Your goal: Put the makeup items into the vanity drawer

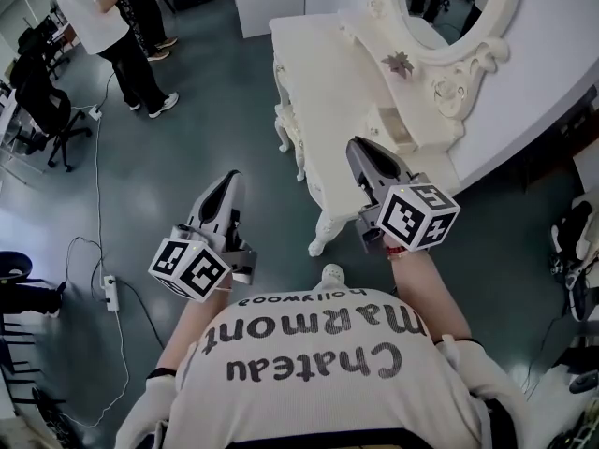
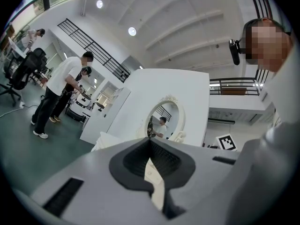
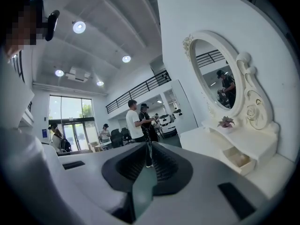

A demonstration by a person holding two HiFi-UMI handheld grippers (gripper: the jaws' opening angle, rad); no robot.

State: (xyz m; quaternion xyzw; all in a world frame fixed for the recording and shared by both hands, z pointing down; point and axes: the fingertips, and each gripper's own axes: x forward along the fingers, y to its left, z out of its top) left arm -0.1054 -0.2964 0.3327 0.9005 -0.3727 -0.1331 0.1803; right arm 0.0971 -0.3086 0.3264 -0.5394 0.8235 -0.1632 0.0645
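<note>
Both jaws pressed together on nothing: left hand-held gripper point(image 1: 229, 180), right hand-held gripper point(image 1: 359, 146); a careless forward swing could knock the open drawer point(image 3: 246, 165) ahead of the right one

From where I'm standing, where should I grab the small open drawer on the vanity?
Grip the drawer's front panel, jaws straddling its top edge, approaching from the tabletop side opposite the mirror. It sits pulled out with its top open, so that edge is free; the right gripper looks nearer.
</note>
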